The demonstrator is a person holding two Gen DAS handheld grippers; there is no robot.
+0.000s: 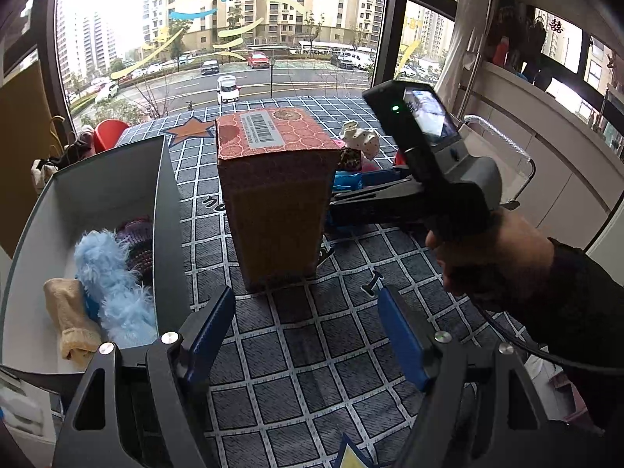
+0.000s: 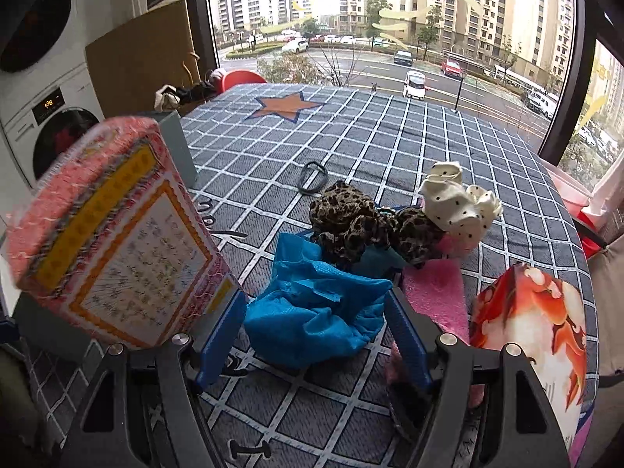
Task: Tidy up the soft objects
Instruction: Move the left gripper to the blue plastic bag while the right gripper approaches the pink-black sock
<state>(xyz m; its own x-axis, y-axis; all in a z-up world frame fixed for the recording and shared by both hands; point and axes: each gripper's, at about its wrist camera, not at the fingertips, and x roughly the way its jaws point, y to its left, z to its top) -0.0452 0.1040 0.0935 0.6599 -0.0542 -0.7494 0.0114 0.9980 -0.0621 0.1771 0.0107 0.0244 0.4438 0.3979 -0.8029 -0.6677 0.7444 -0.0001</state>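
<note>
Looking along my left hand-held gripper (image 1: 306, 325), I see its blue pads spread wide over bare checked cloth, gripping nothing. Left of it a grey box (image 1: 162, 210) holds a shaggy light-blue plush (image 1: 113, 284), a beige knit piece (image 1: 68, 312) and something dark purple (image 1: 134, 234). A tall patterned red carton (image 1: 273, 195) stands on the tabletop (image 1: 304, 351) ahead. My right hand-held gripper (image 2: 316, 327) is also wide open, its pads either side of a crumpled blue crinkly cloth (image 2: 312, 312); whether they touch it I cannot tell. Behind lie a leopard-print fabric (image 2: 351, 226), a cream polka-dot fabric (image 2: 456, 202) and a pink fuzzy cloth (image 2: 436, 292).
</note>
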